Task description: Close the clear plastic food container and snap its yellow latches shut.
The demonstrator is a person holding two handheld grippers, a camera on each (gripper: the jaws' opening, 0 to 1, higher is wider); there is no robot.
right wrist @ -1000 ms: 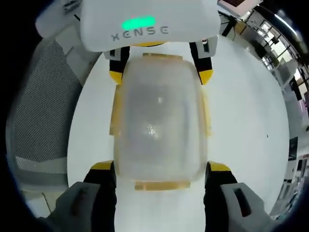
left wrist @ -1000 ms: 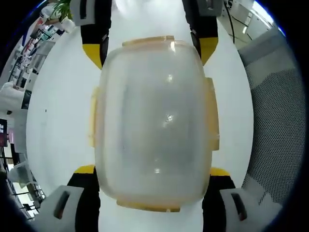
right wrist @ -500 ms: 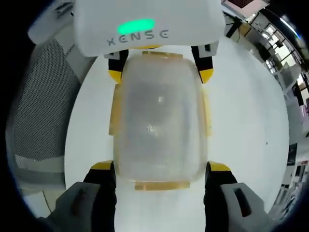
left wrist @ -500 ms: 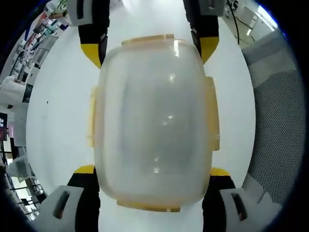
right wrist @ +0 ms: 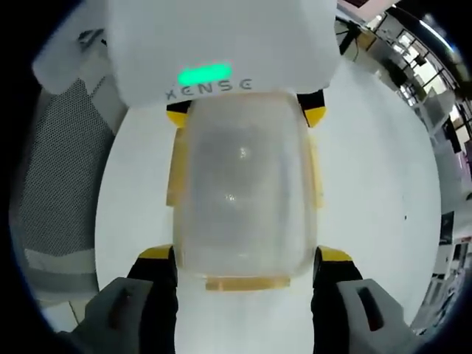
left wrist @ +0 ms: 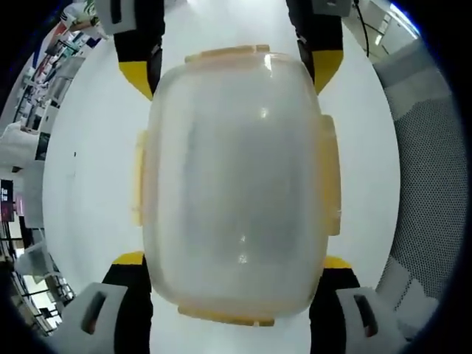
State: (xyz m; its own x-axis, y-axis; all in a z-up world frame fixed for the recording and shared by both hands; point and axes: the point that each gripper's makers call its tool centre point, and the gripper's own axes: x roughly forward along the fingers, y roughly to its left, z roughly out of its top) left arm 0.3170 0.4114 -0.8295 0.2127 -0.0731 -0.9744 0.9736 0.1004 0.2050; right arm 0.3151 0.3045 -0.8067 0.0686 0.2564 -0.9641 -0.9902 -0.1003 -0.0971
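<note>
The left tool [left wrist: 234, 267] is straddling the near end of the clear container [left wrist: 236, 184], its yellow-tipped jaws spread wide and sitting at the container's two near corners; whether they are pressing the walls cannot be told. The right tool [right wrist: 241, 259] is doing the same at the opposite end, jaws apart at that end's corners. In the left gripper view the right tool is showing beyond the container's far end, and in the right gripper view the left tool's white body is looming over the container's far end.

Compared with a second ago, that white body is covering more of the container's far end, and the container is sitting slightly larger in the left gripper view. This is reading as both tools closing in on the container, which is resting on the white surface [right wrist: 369, 192].

The lid [right wrist: 243, 184] appears seated, judging by its even outline. The yellow latches [left wrist: 330, 173] along the container's long sides and ends are pale and blurred, so whether any is snapped down is hard to make out. The far-end latch is being hidden in the right gripper view by the left tool. A mesh chair back [left wrist: 435, 169] is standing beside the surface.
</note>
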